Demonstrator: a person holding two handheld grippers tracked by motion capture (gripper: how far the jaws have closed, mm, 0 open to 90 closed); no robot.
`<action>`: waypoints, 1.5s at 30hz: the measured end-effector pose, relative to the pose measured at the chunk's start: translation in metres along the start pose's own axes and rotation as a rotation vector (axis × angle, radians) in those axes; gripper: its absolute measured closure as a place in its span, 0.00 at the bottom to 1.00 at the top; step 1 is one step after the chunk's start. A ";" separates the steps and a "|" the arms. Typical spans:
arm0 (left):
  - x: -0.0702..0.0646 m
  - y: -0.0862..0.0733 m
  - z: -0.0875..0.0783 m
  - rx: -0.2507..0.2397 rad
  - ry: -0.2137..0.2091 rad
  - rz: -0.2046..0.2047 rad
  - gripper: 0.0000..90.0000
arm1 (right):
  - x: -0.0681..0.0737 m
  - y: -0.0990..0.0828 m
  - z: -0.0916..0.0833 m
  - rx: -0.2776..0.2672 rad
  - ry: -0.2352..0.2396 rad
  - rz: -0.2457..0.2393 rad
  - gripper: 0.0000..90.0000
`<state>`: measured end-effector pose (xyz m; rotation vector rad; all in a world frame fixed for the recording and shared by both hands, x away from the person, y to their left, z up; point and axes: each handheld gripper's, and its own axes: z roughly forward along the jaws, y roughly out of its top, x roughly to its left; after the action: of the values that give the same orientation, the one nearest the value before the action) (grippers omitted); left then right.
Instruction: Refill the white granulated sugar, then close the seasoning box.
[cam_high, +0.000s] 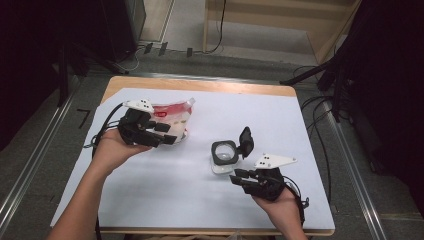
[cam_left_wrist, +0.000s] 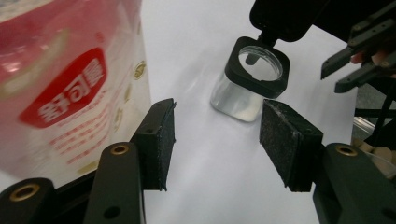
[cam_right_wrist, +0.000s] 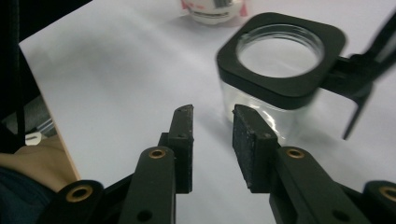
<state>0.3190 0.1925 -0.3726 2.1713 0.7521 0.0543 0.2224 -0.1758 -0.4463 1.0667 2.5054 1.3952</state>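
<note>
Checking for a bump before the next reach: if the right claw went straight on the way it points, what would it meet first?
Most likely the clear jar with the black square rim, its lid flipped open. The right claw stands open just short of the jar's glass side, nothing between the pads. Depth is hard to judge, so it might graze past on the left.

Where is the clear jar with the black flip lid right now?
In the high view the clear jar stands on the white sheet, right of centre, lid open, just ahead of the right gripper and apart from its jaws.

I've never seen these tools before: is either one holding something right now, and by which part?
No. The left gripper is open beside the red-labelled bag; the right gripper is open just short of the clear jar.
</note>
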 end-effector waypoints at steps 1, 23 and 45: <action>0.003 -0.002 -0.003 -0.004 0.006 -0.006 0.52 | 0.004 0.002 0.004 0.008 0.003 -0.028 0.75; 0.028 -0.028 -0.029 0.001 0.077 -0.080 0.51 | 0.024 0.024 0.039 0.047 0.070 -0.079 0.67; 0.058 -0.023 0.022 0.005 0.122 -0.099 0.46 | 0.030 0.056 0.084 0.040 0.094 -0.116 0.60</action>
<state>0.3614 0.2200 -0.4159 2.1470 0.9295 0.1351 0.2618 -0.0787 -0.4445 0.8651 2.6243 1.4008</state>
